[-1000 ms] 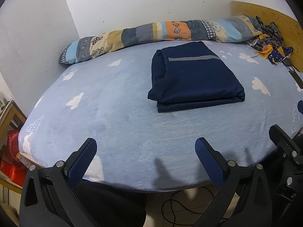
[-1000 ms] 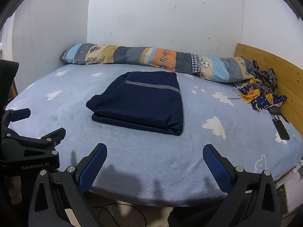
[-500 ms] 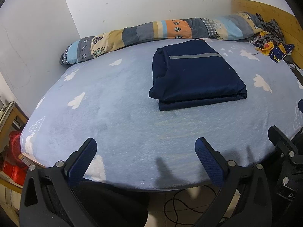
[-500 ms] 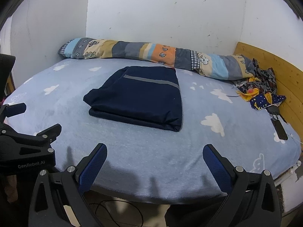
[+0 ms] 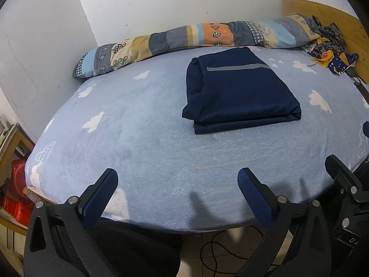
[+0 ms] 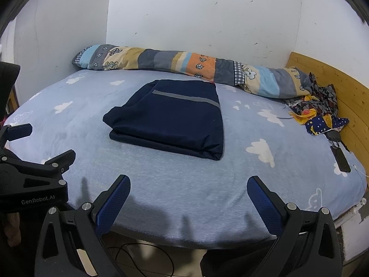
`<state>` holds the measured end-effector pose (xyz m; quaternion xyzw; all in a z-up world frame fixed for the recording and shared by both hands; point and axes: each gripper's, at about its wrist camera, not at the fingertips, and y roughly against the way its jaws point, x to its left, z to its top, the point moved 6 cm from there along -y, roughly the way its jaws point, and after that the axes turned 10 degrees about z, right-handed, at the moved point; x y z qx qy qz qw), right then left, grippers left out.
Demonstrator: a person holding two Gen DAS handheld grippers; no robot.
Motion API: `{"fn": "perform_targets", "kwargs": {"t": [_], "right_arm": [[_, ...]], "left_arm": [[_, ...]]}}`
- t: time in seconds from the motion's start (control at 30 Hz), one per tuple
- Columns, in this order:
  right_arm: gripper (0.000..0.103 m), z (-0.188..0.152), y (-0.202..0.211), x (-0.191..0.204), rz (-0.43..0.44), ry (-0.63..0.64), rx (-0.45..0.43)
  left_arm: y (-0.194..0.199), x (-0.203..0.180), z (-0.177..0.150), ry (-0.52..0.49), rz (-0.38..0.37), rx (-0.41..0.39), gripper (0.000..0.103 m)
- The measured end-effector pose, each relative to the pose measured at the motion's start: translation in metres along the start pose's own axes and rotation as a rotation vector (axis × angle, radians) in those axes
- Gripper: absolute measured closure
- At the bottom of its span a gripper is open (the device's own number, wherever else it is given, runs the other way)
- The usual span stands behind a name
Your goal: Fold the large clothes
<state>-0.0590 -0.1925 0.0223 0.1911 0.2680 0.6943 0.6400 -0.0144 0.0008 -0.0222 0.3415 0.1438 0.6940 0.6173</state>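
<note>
Your navy garment (image 5: 239, 92) lies mid-bed on the cloud-print sheet (image 5: 143, 143), already folded into a compact, layered rectangle; by appearance the folding is finished and little remains but to withdraw. Its long axis runs near to far, the grey stripe end toward the far patchwork bolster (image 5: 184, 39), the stacked fold edges toward you. Your left gripper (image 5: 177, 191) and right gripper (image 6: 188, 196) both hold fingers wide apart, empty, at the near edge, well apart from the garment.
</note>
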Motion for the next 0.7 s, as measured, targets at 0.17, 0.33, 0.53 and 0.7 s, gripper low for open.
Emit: {"fn": "perform_targets", "kwargs": {"t": [0.17, 0.33, 0.53, 0.7], "right_arm": [[0.001, -0.0001, 0.0001, -0.0001, 0.001, 0.000, 0.000], [0.001, 0.0000, 0.0000, -0.0005, 0.001, 0.000, 0.000], [0.001, 0.0000, 0.0001, -0.0009, 0.000, 0.001, 0.000], [0.001, -0.0002, -0.0003, -0.0014, 0.000, 0.000, 0.000]], "left_arm": [[0.0003, -0.0001, 0.0001, -0.003, 0.005, 0.000, 0.000], [0.0000, 0.0001, -0.0002, -0.004, 0.004, -0.001, 0.000], [0.0009, 0.0033, -0.0005, -0.015, 0.057, -0.002, 0.000], [0.0017, 0.0027, -0.0017, -0.026, 0.068, -0.004, 0.000]]}}
